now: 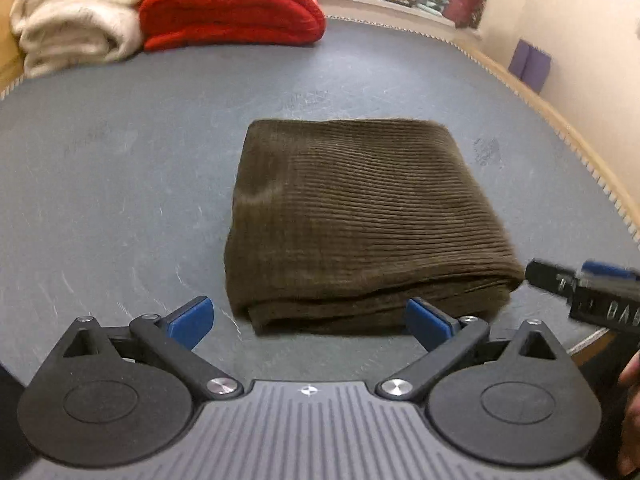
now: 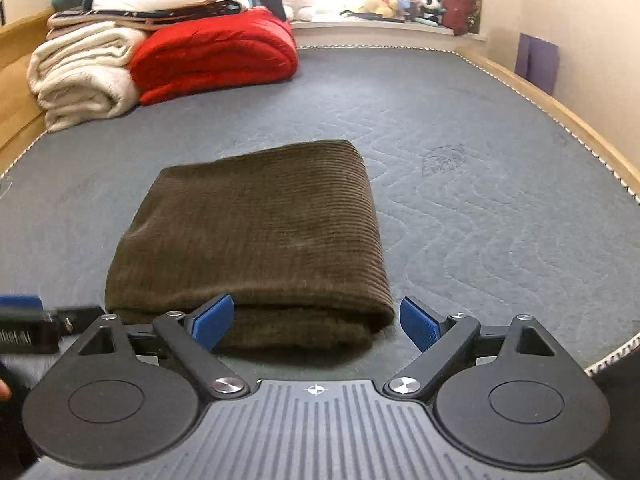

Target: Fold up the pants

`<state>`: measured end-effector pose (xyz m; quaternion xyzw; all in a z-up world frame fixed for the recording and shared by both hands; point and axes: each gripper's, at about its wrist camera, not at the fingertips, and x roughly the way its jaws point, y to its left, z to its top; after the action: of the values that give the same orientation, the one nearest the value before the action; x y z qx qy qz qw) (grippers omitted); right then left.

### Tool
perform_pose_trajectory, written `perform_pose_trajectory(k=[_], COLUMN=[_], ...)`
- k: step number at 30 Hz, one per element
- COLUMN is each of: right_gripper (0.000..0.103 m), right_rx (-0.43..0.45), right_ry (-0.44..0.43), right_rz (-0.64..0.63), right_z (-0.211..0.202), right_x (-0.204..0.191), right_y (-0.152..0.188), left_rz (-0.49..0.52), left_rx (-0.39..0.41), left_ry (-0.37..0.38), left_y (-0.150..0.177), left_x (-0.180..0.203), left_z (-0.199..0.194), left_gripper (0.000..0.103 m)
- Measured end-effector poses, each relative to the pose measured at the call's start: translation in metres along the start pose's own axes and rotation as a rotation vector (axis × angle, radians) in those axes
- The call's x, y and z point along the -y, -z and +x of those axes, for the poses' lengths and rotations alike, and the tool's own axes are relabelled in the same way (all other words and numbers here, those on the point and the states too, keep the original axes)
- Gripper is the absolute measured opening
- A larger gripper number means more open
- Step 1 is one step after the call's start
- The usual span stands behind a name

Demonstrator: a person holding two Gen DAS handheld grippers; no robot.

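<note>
The brown corduroy pants (image 1: 360, 220) lie folded into a thick rectangular stack on the grey mattress (image 1: 120, 160); they also show in the right wrist view (image 2: 256, 232). My left gripper (image 1: 308, 322) is open and empty, just in front of the stack's near folded edge. My right gripper (image 2: 316, 322) is open and empty, at the near right corner of the stack. The right gripper shows at the right edge of the left wrist view (image 1: 584, 284), and the left gripper at the left edge of the right wrist view (image 2: 36, 320).
A folded red blanket (image 2: 212, 56) and a rolled cream blanket (image 2: 80, 76) sit at the far left of the mattress (image 2: 480, 200). A wooden bed frame (image 2: 560, 112) runs along the right side. Stuffed toys (image 2: 400, 0) line a far shelf.
</note>
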<state>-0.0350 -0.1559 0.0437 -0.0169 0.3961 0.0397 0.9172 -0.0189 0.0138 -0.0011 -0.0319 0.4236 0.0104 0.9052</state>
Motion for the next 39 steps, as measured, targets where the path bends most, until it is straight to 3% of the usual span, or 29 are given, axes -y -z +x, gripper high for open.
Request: perform_pose_trajectory(k=[5,15,39], right_gripper=[0.091,0.091,0.091], right_rx=[-0.029,-0.057,-0.060], right_ry=[0.002,-0.013,-0.038], right_rz=[0.031,0.049,-0.040], right_z=[0.025,0.038,0.038], right_x=[-0.002,-0.006,-0.021], right_y=[-0.001,-0.003,0.001], left_rz=[-0.020,-0.042,-0.017], left_rx=[-0.020,-0.030,-0.033], left_ry=[-0.020,-0.012,0.002], left_y=[-0.006,-0.009,-0.006], left_x=[-0.005,-0.005,-0.001], left_z=[0.017,0.030,0.036], left_gripper=[0.102,0.102,0.103])
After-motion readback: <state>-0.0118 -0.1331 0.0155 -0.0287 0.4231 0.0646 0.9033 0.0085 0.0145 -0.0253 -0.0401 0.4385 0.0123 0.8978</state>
